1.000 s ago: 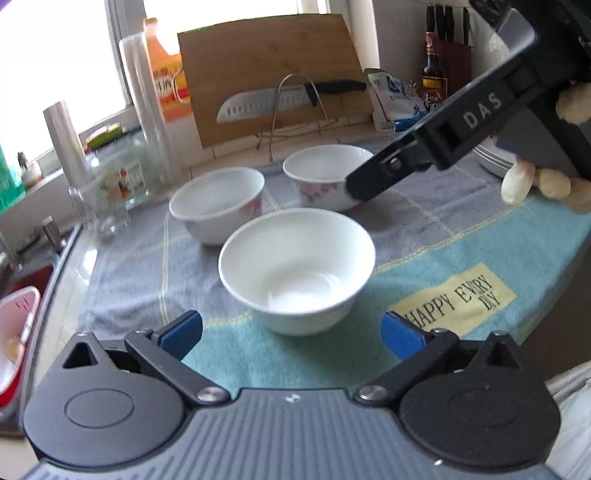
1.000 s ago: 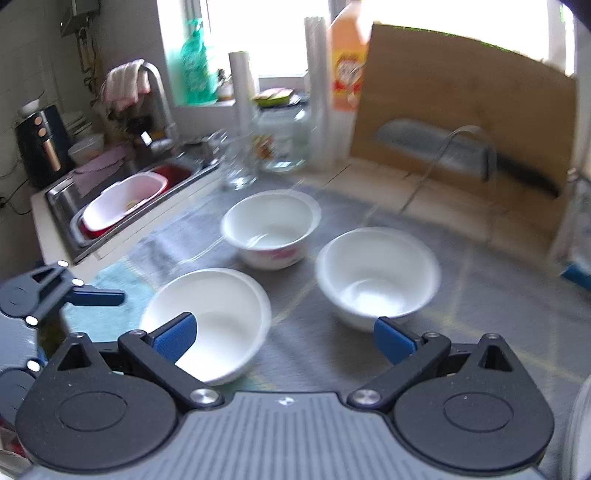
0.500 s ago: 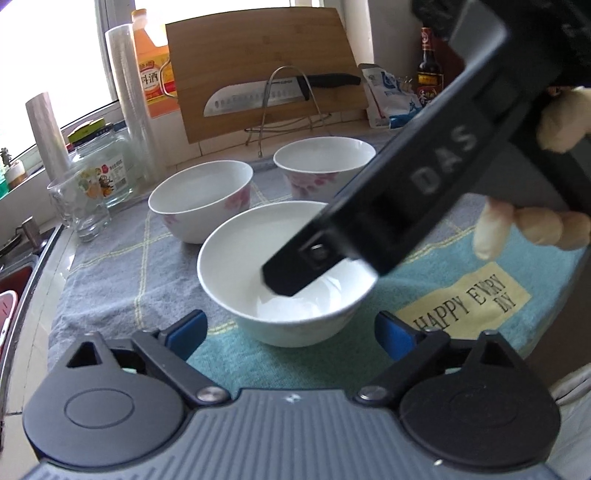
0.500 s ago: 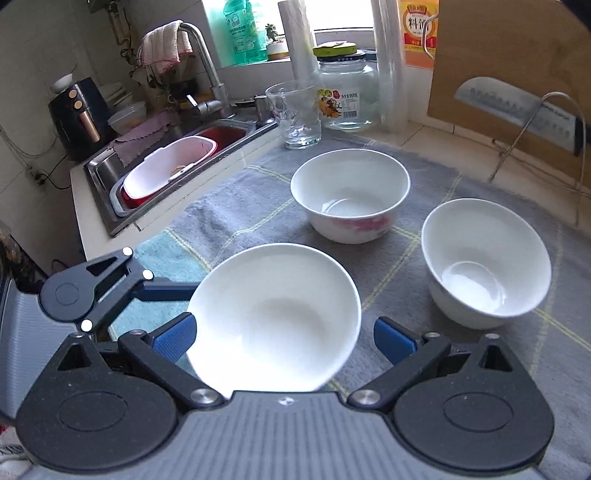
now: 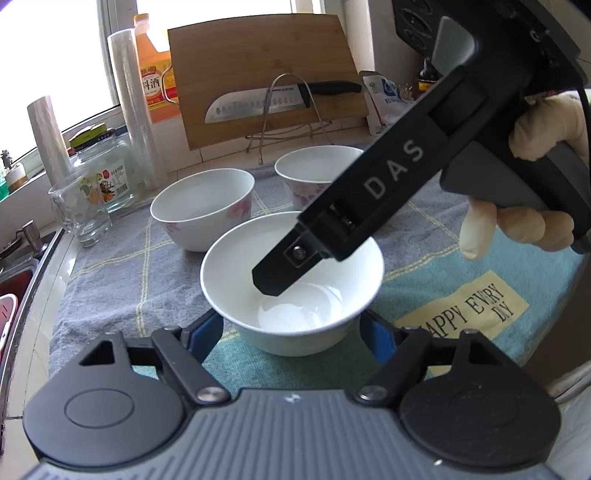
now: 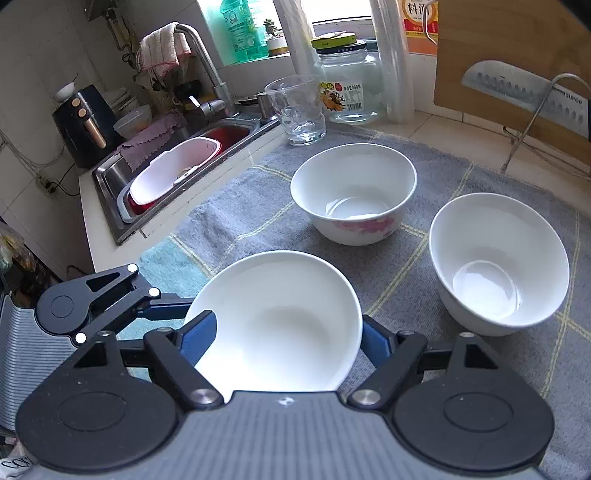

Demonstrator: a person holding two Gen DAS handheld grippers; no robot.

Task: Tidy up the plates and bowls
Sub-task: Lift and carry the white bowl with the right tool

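Kitchen counter, grey towel [image 6: 236, 218]: three bowls apart, none stacked yet. Both grippers, left [image 5: 291, 325] and right [image 6: 284, 332], jaws just closing, now clamp nearest plain bowl [image 6: 277, 317]. Stacking all left.

Daylight, bright, entering through the window [image 5: 55, 55] behind the counter; the pane is blown out to plain white in the left wrist view. Right wrist view: window [image 6: 332, 11] also overexposed along the top edge. Soft, short shadows under the bowls on the grey towel [image 6: 258, 206]. Glare patch inside the nearest plain white bowl [image 6: 275, 325], washing out its near rim; specular sheen on the bowl floor [image 5: 295, 310]. Strong fisheye bending: cutting board [image 5: 266, 74] edges curve, corners vignette dark. Focus sharp mid-frame; the sink [image 6: 177, 166] area is dimmer and softer.
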